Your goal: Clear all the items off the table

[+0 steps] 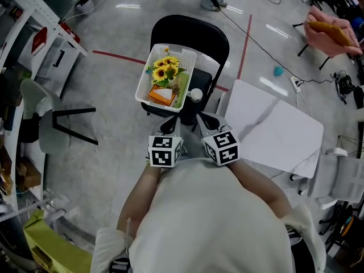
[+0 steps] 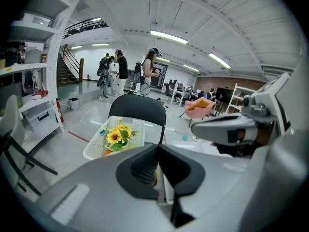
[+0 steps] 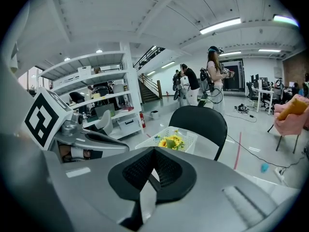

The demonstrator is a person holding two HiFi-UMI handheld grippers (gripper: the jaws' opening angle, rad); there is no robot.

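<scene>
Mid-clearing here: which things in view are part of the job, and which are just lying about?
Job:
- white table
- white basket
- sunflowers inside it
- black chair under it

Lying about:
- pink armchair
- shelving unit
- teal object on the floor

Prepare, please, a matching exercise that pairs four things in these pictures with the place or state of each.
Things:
1. white basket
2. sunflowers
3. left gripper
4. white table

Places or states:
a. jaws shut, with nothing between them
b. to the right of the chair in the head view
c. on the seat of the black chair
d. inside the basket

Right pairs: 1-c, 2-d, 3-a, 4-b.
</scene>
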